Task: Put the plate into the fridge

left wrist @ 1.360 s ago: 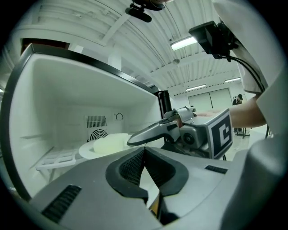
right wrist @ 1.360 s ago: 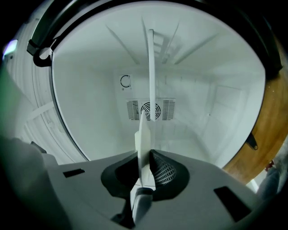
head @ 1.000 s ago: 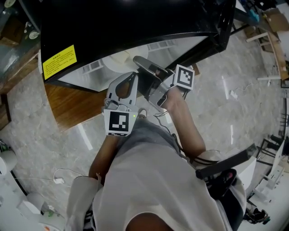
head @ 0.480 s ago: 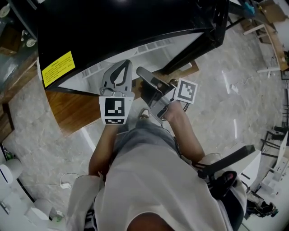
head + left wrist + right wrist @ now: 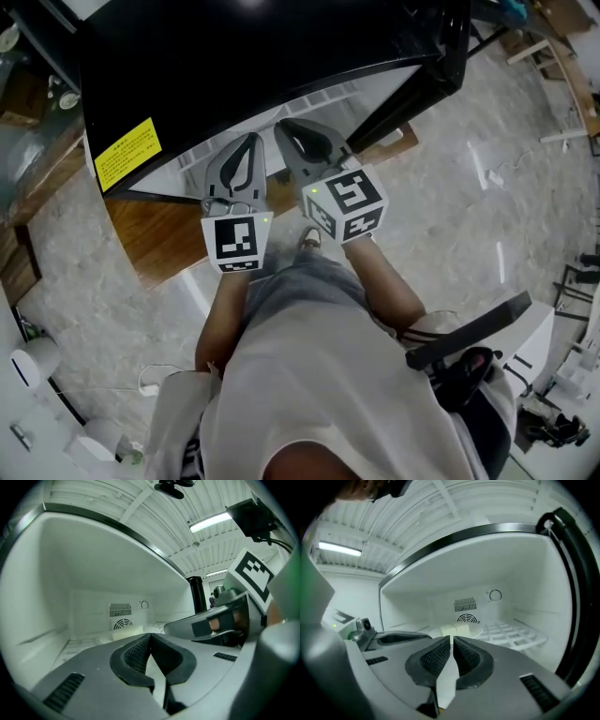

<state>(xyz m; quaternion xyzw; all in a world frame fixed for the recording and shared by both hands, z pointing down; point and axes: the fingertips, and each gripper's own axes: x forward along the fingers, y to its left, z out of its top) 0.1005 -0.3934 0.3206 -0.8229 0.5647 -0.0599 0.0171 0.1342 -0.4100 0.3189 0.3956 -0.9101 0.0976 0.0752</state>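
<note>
Facing open fridge (image 5: pixel 262 56), white cavity | wire shelf (image 5: pixel 513 638) at right inside | left gripper (image 5: pixel 150 637) at the mouth, jaws pressed together, empty | right gripper (image 5: pixel 451 641) beside it, jaws just closing to a sliver, nothing between | plate (image 5: pixel 476 629) with pale blocks far back inside, below fan vent (image 5: pixel 467 618)

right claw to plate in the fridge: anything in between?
Nothing visible: in the right gripper view the plate sits straight past the right claw, whose empty jaws have just been closing.
</note>
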